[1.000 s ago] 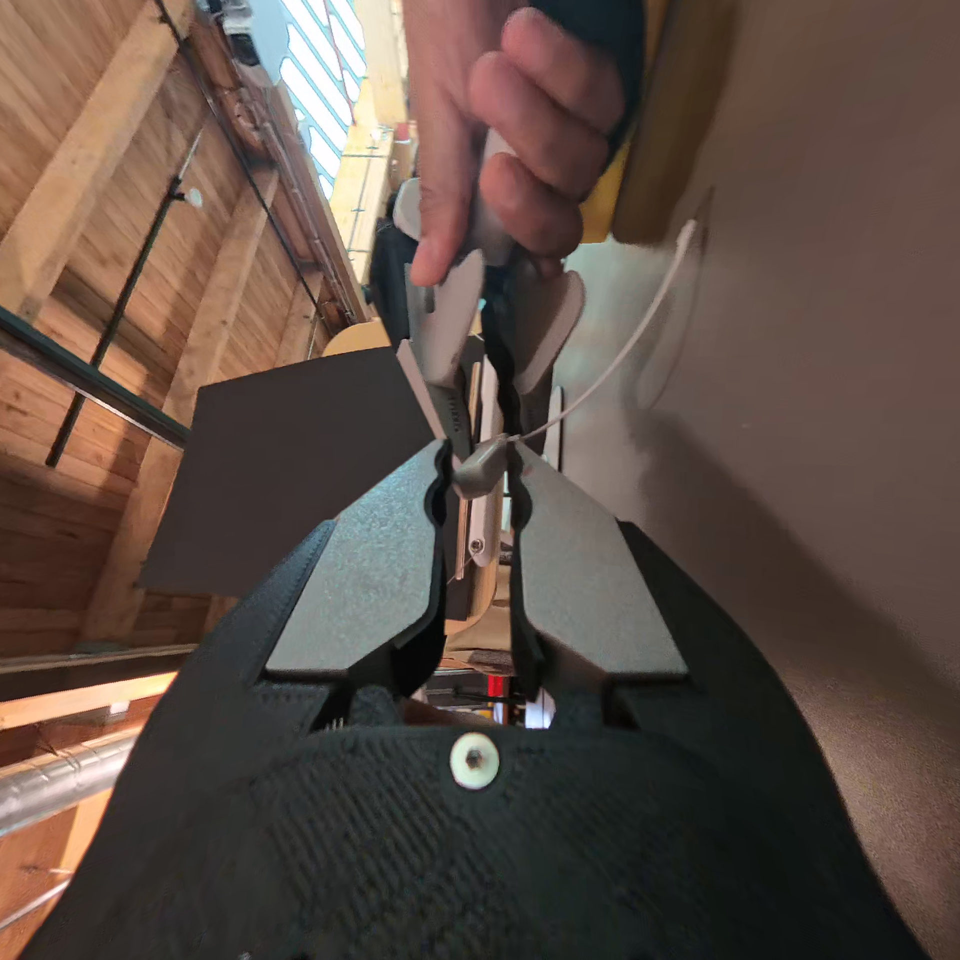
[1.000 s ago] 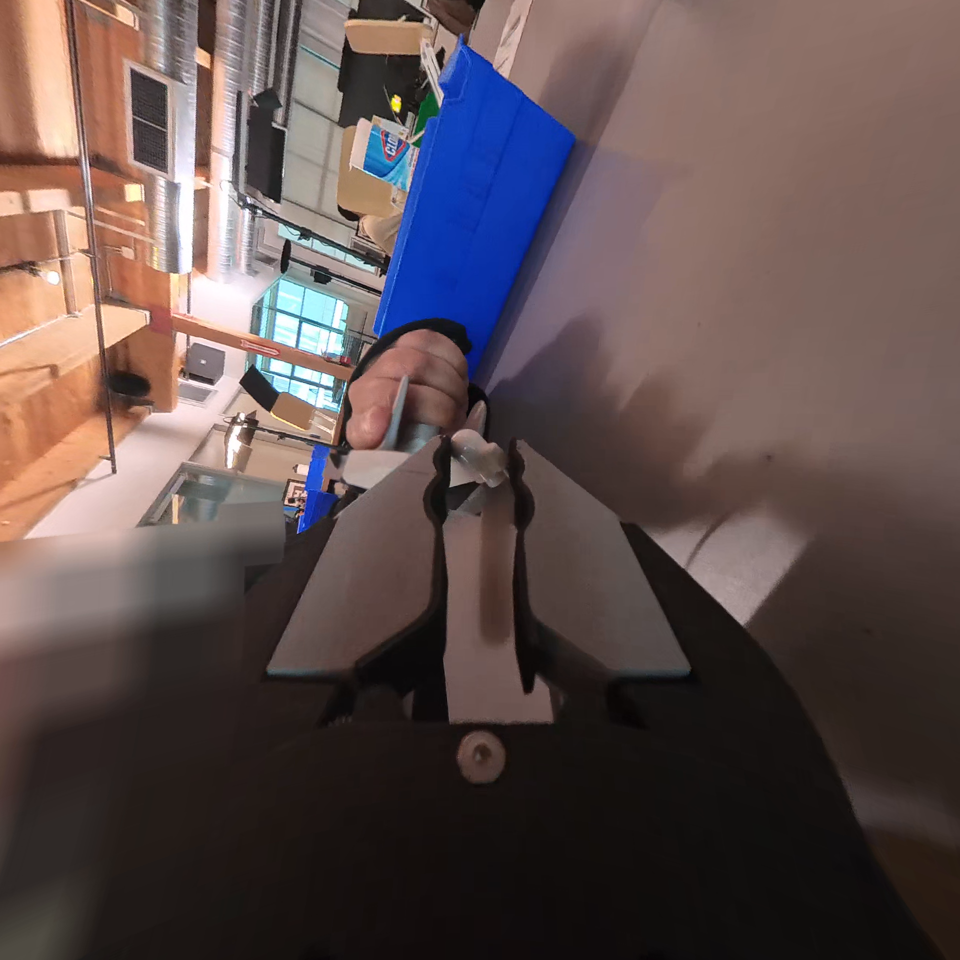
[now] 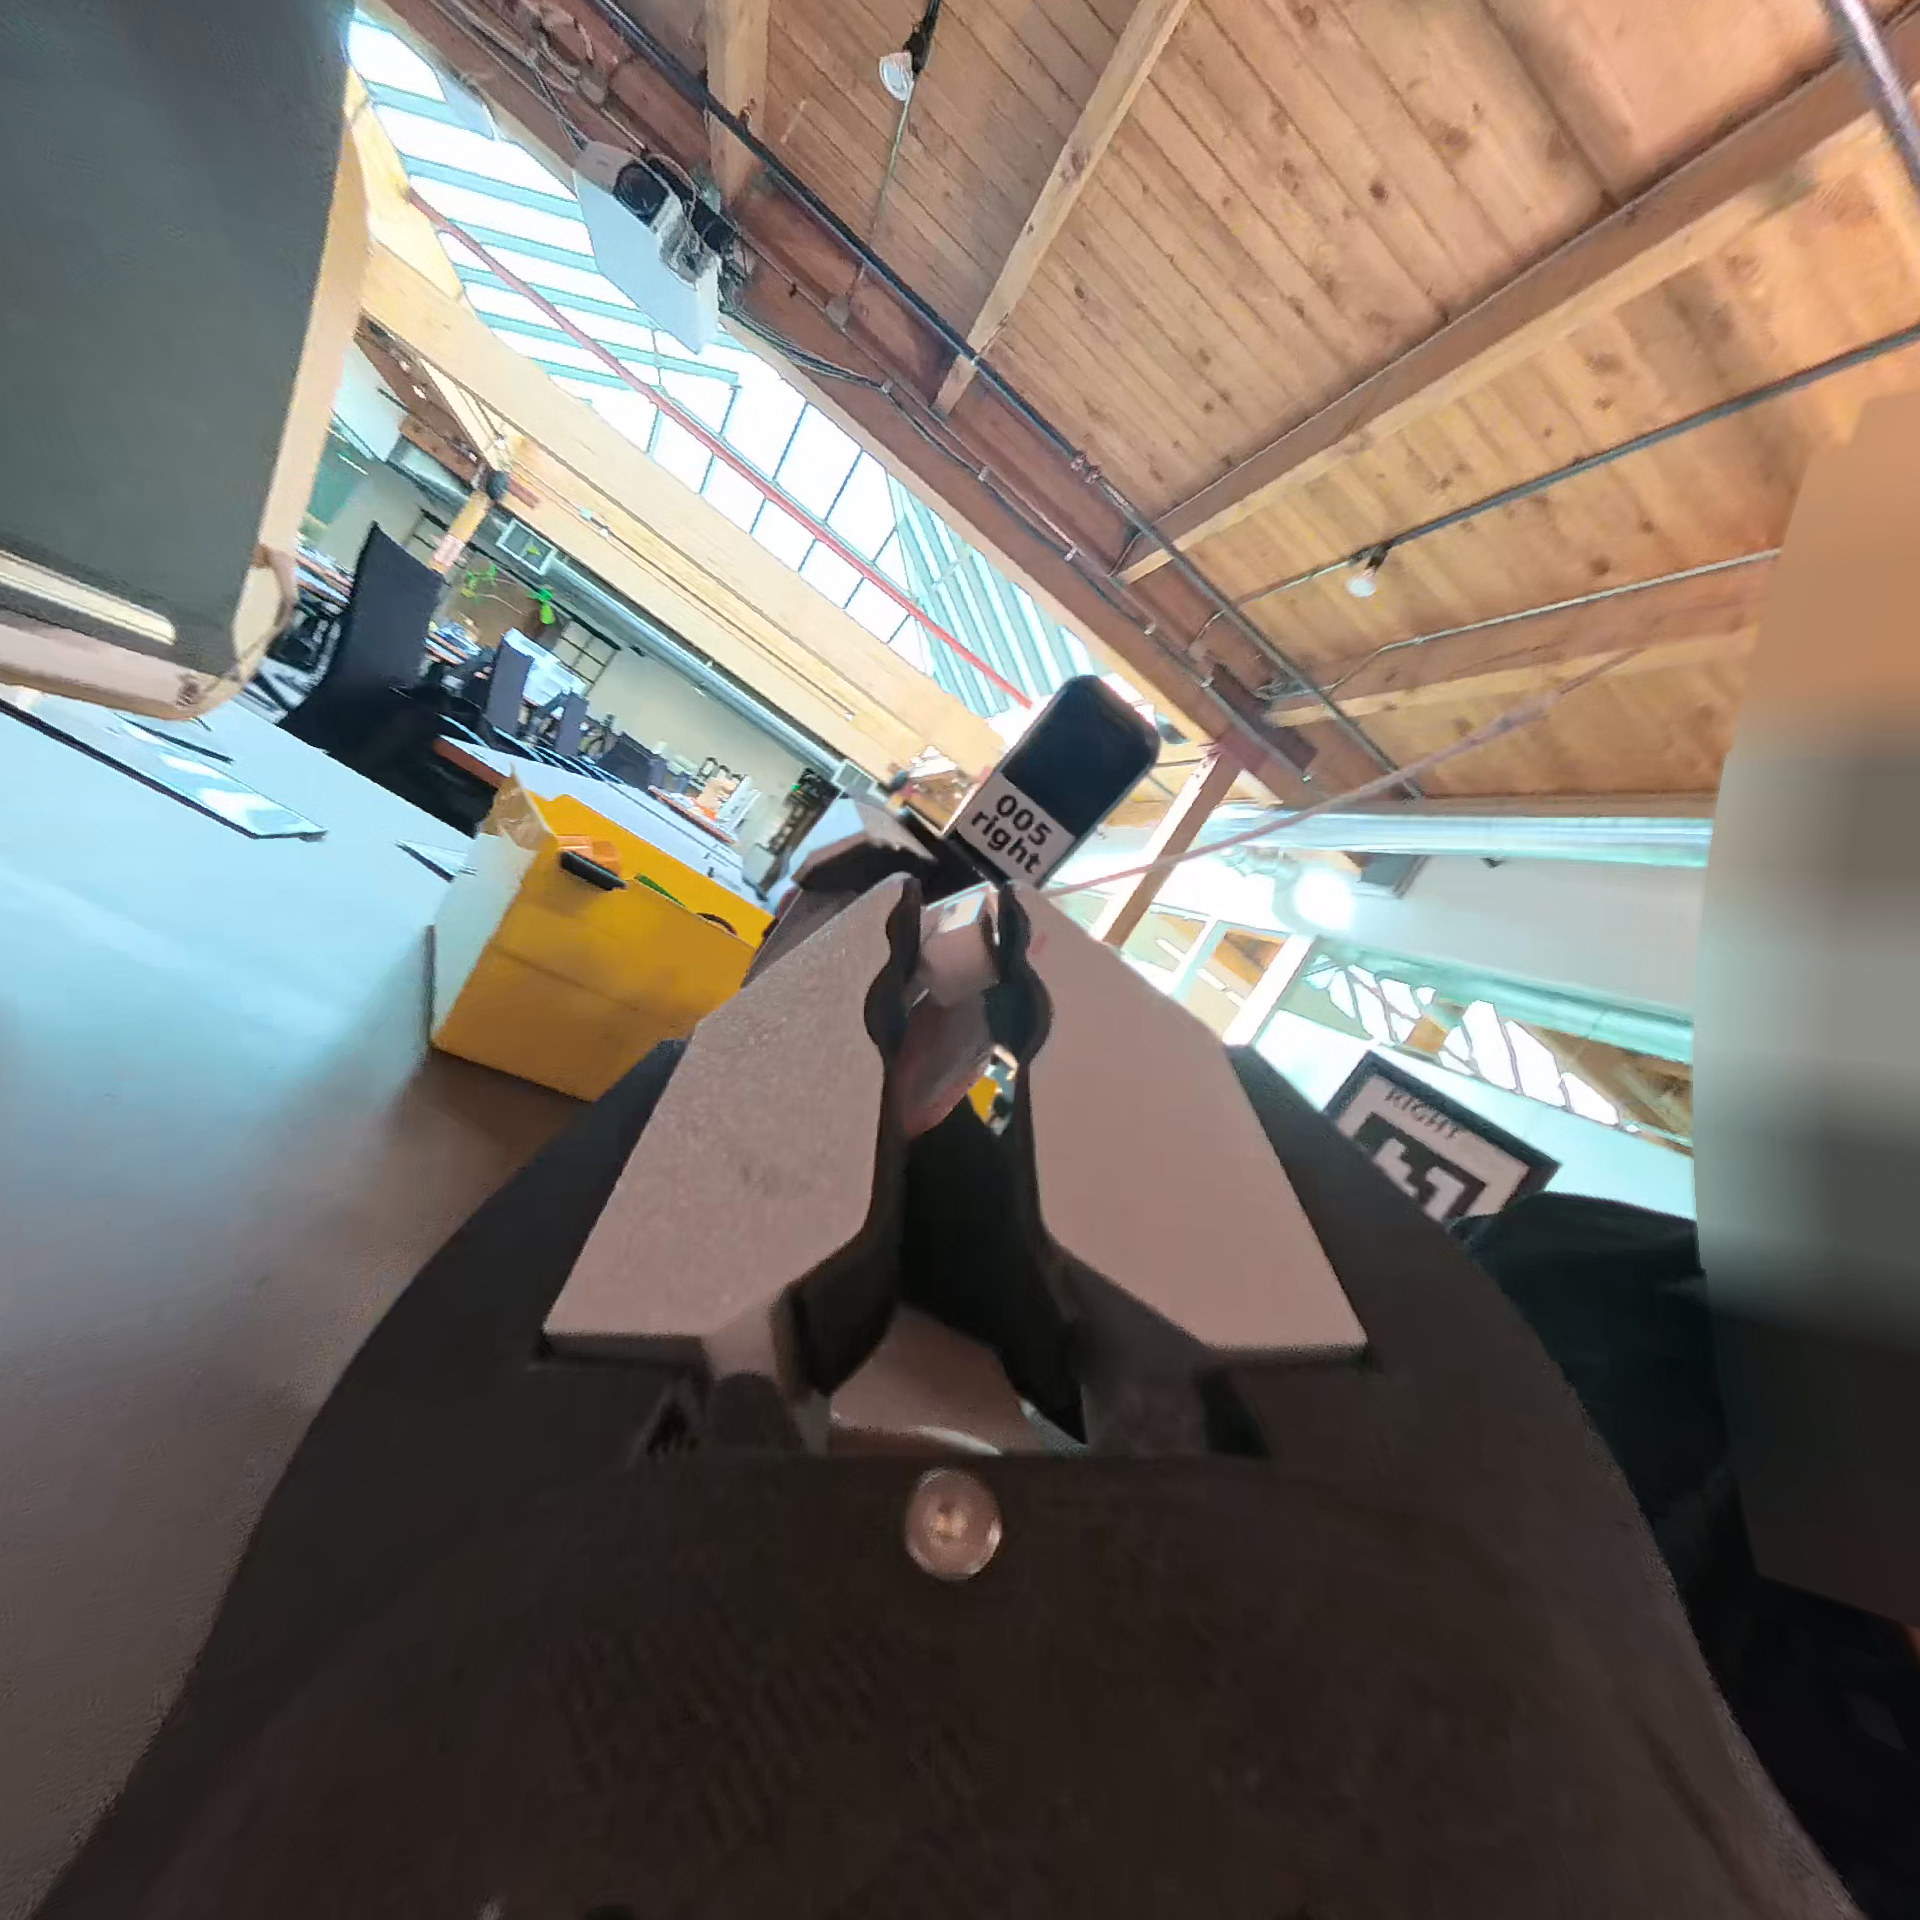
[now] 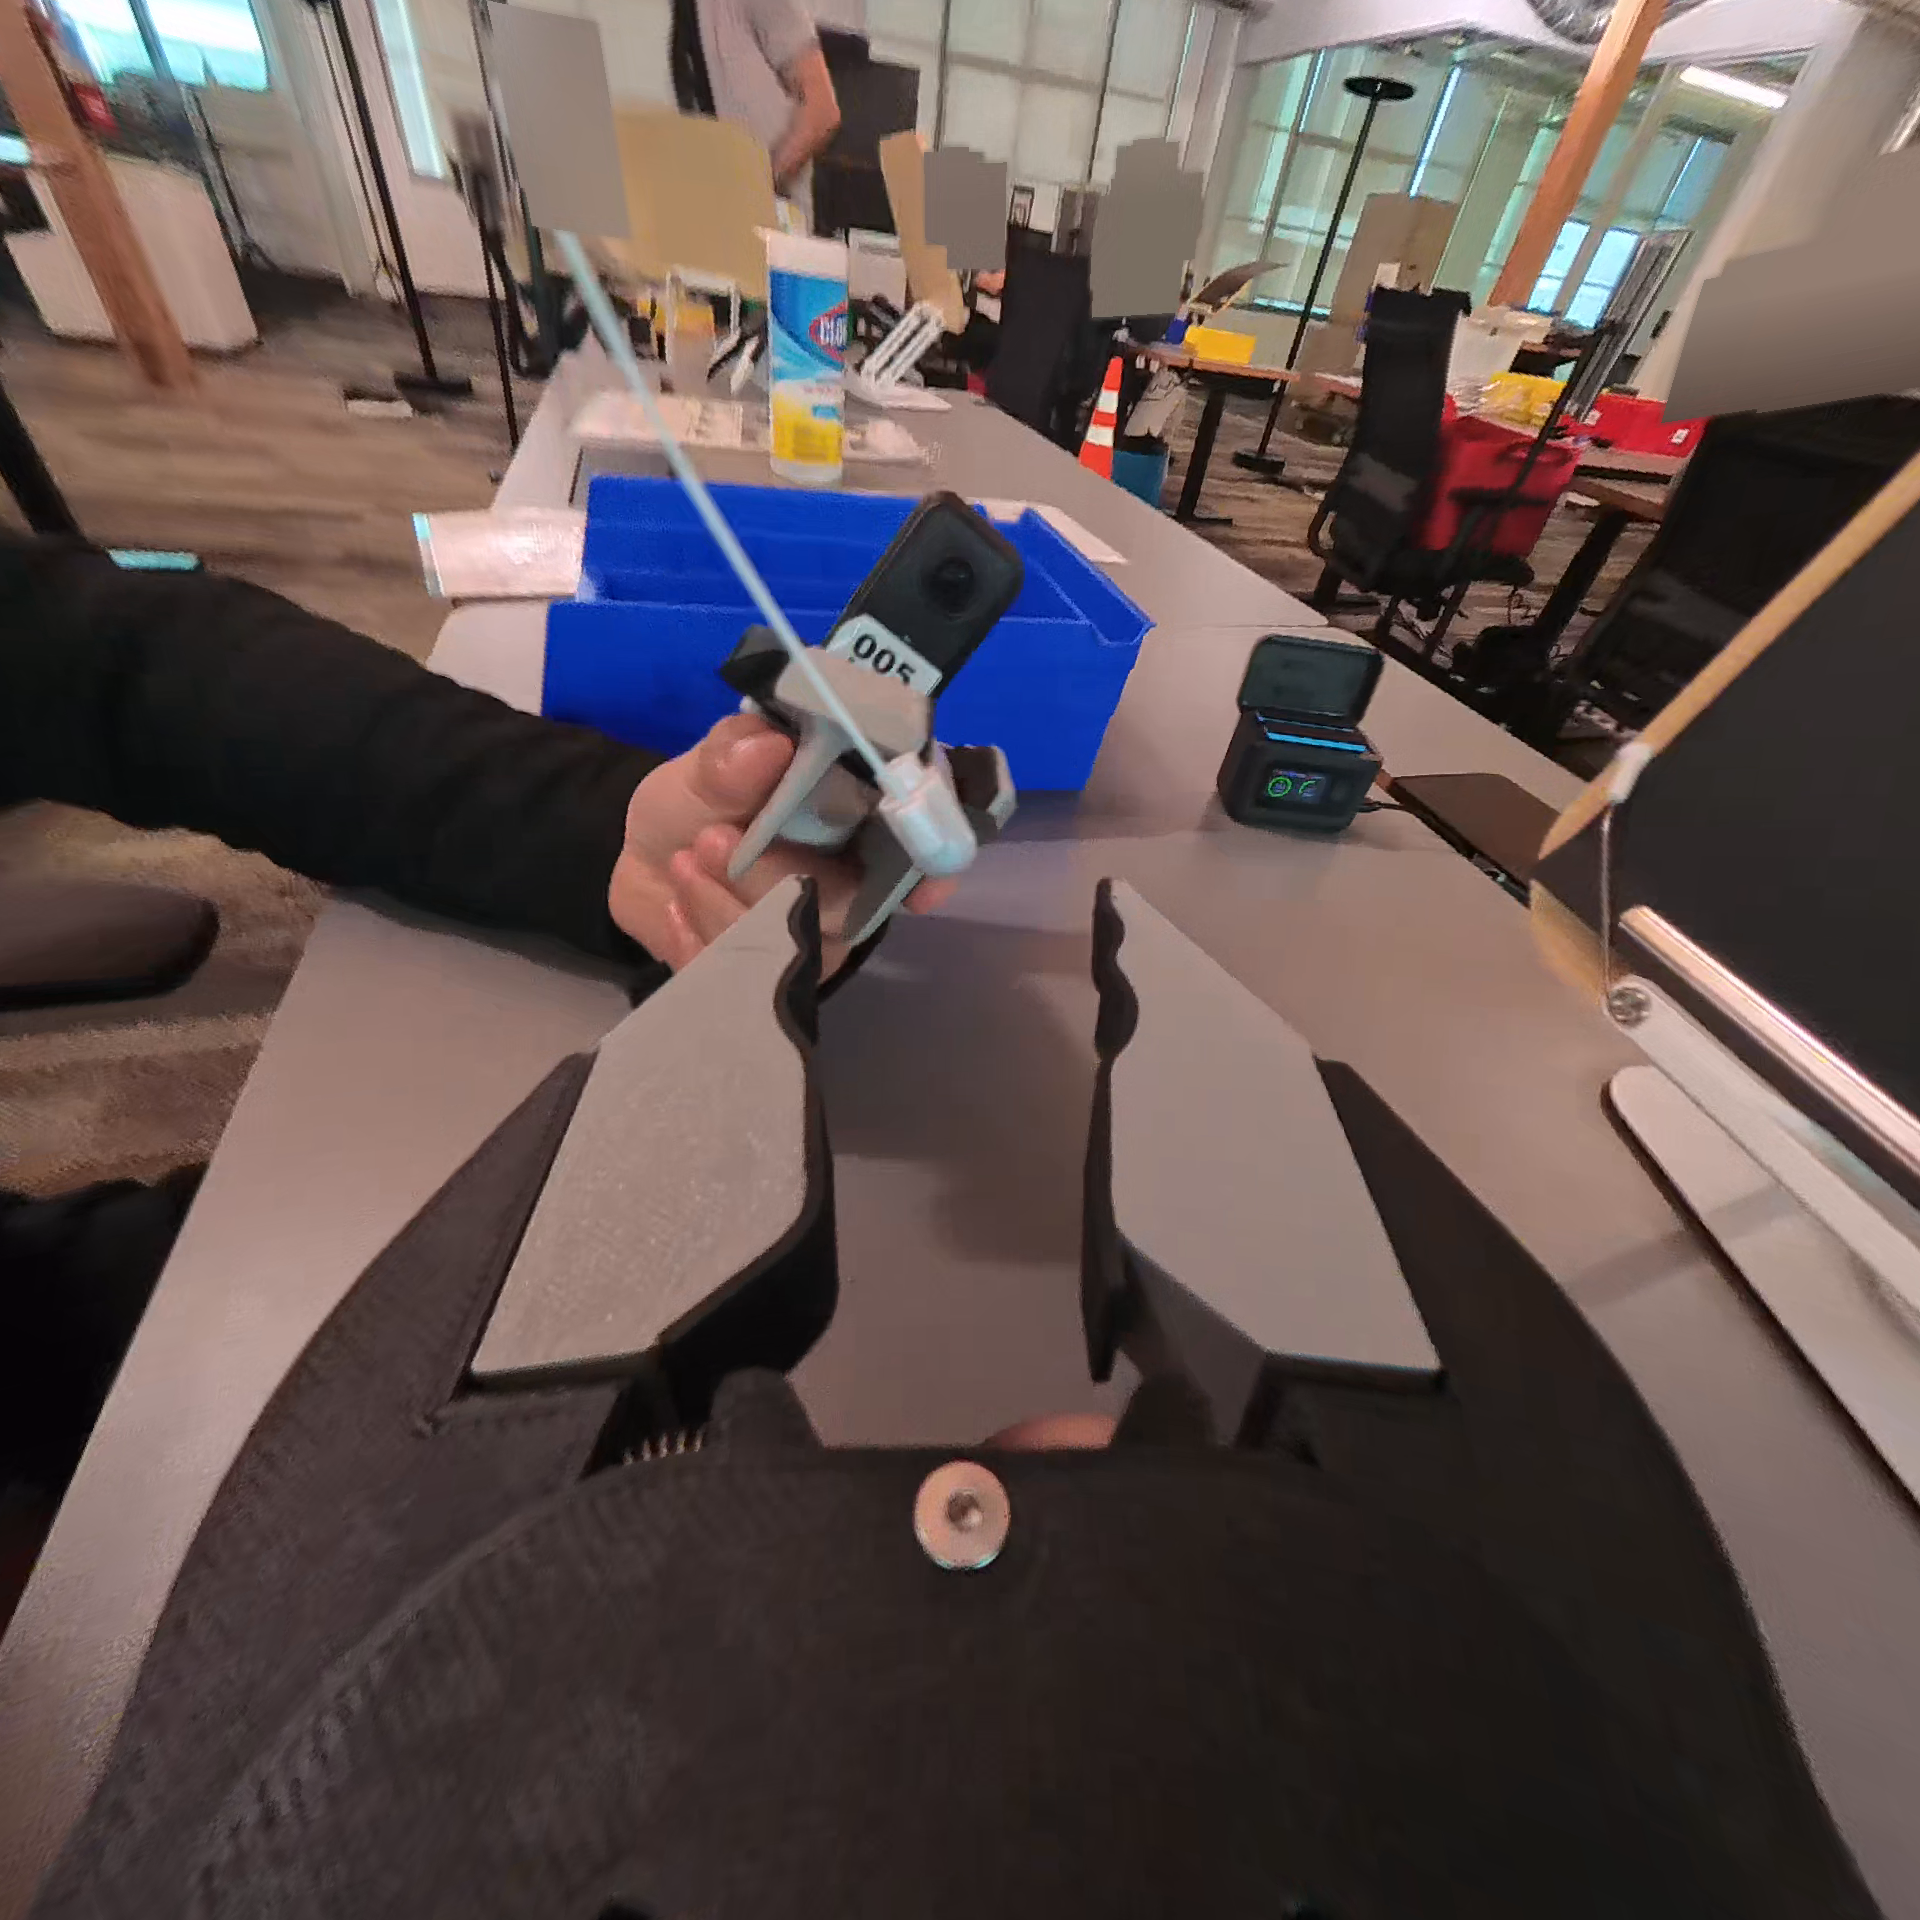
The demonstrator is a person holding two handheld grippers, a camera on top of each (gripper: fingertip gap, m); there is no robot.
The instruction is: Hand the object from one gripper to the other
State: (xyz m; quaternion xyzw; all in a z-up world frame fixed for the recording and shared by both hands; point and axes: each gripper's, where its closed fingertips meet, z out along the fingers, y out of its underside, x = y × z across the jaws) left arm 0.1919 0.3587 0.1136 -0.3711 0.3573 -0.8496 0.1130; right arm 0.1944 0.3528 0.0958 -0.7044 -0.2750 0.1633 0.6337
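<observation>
- Your left claw is clenching a small white cable plug right at its tips, its thin white cord trailing up and away.
- Your right claw is hanging released with nothing between its fingers, over the grey counter.
- A blue plastic bin is sitting beyond your left claw.
</observation>
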